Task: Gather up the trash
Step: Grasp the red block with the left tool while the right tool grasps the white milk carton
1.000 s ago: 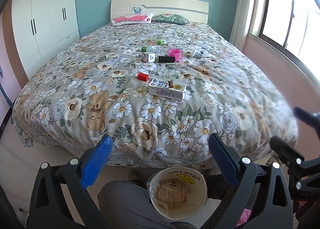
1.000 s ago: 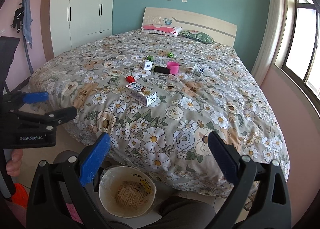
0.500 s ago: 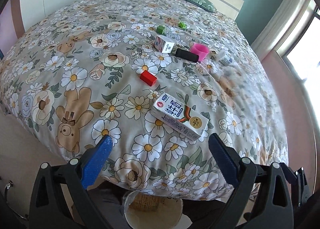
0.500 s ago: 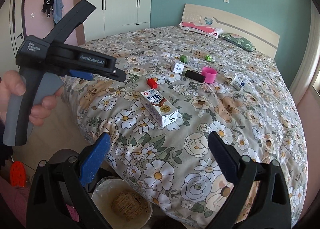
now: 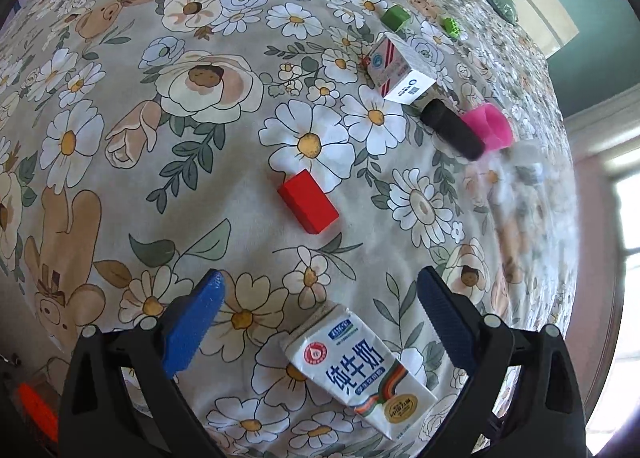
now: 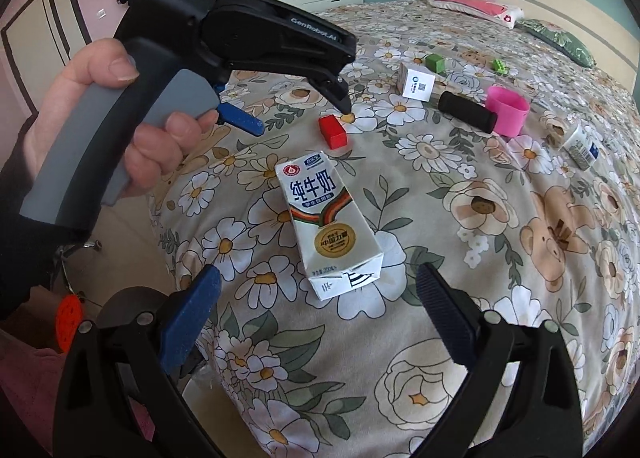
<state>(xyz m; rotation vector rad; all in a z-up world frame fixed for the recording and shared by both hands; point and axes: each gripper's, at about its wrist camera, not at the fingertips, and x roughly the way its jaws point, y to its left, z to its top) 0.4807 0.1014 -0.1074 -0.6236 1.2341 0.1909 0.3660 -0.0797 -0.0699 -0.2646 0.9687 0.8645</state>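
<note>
The left gripper (image 5: 318, 290) has its fingers wide apart and holds nothing. The milk carton (image 5: 358, 372) lies flat on the bed (image 5: 120, 105), between these fingers and close to their base, while the red block (image 5: 308, 201) lies just beyond the fingertips. Farther ahead are a white box (image 5: 400, 73), a black cylinder (image 5: 452, 129) and a pink cup (image 5: 488, 125). The right gripper (image 6: 318, 284) also has its fingers spread and empty; the same carton lies just ahead of them, its near end between the tips. A hand (image 6: 132, 117) holds the left gripper's handle
</note>
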